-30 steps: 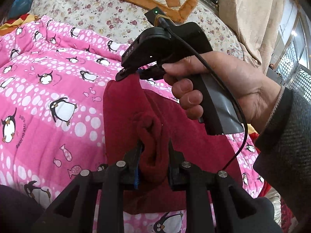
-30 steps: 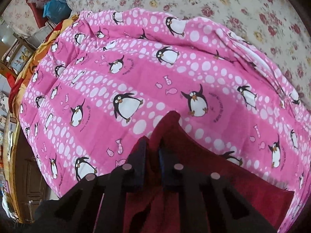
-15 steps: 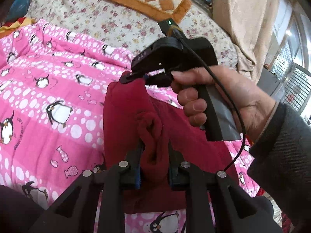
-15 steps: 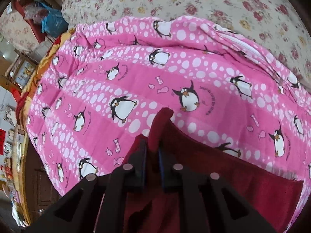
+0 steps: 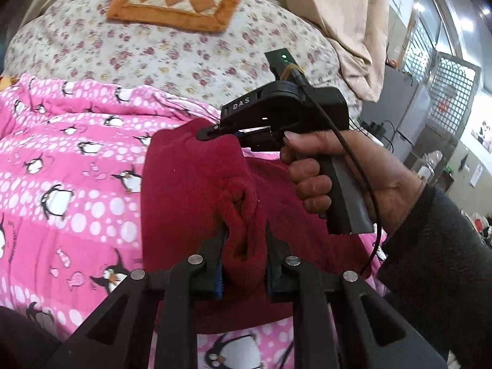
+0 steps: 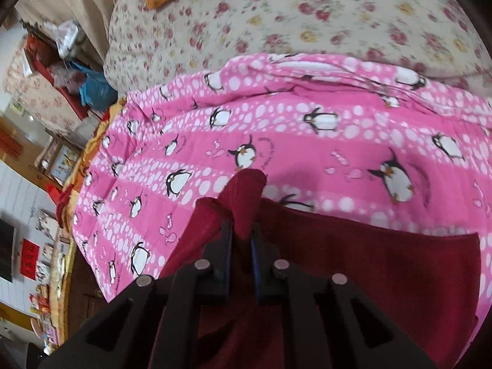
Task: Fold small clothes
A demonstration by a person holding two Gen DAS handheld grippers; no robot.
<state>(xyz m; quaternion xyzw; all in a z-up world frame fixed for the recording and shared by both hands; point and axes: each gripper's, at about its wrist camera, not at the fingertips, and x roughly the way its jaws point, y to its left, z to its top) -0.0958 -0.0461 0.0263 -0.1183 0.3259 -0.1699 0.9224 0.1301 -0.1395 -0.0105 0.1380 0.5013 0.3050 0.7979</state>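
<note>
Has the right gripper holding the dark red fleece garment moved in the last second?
Yes. In the left wrist view the right gripper has shifted toward the floral bedspread, carrying the dark red fleece garment.

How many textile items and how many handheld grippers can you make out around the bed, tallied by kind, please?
Dark red garment: 1
Pink penguin quilt: 1
Floral bedspread: 1
Orange checked cushion: 1
Beige curtain: 1
Handheld grippers, both shut on the garment: 2, the left gripper and the right gripper
Total: 7
</note>
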